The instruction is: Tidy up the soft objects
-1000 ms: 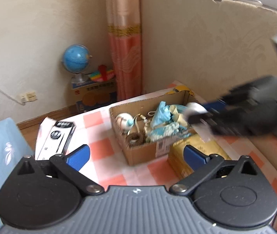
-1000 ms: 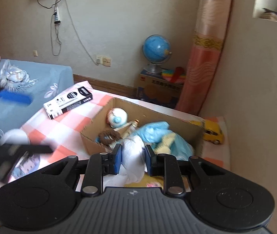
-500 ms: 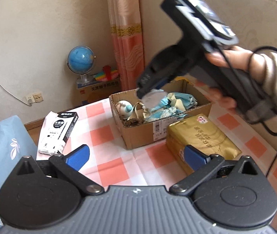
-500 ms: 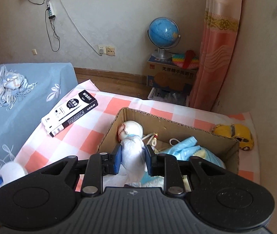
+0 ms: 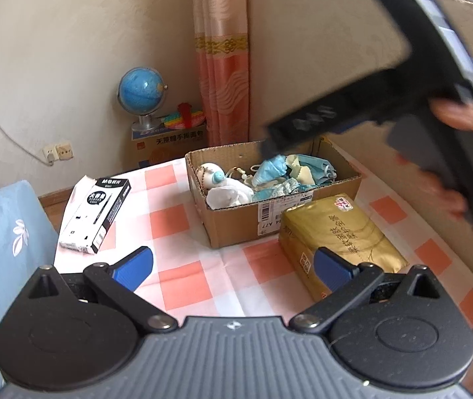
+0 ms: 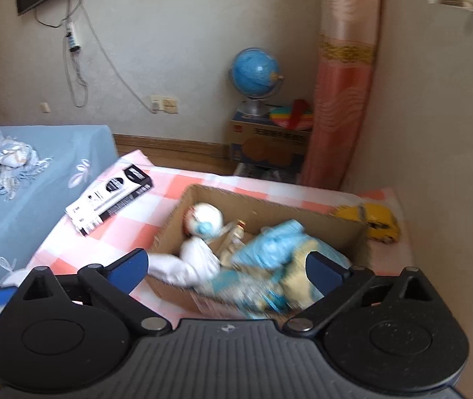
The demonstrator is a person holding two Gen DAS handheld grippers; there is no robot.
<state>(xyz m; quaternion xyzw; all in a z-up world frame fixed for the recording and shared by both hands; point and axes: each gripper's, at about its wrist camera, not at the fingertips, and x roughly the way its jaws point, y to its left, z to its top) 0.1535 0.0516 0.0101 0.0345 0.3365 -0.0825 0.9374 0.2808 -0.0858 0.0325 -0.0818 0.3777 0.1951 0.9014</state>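
Cloth (image 6: 199, 259), white and crumpled, lies in the box (image 6: 342, 222) at its near-left corner, between my right gripper's (image 6: 226, 266) jaws, which have just been opening and now stand wide, touching nothing. That drop looks done. My left gripper (image 5: 233, 262) is spread and empty too. Next I'd need another soft item outside the box

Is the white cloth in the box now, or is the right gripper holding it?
In the box. The white cloth lies at the cardboard box's front corner; the right gripper has just opened, jaws wide, pads off it.
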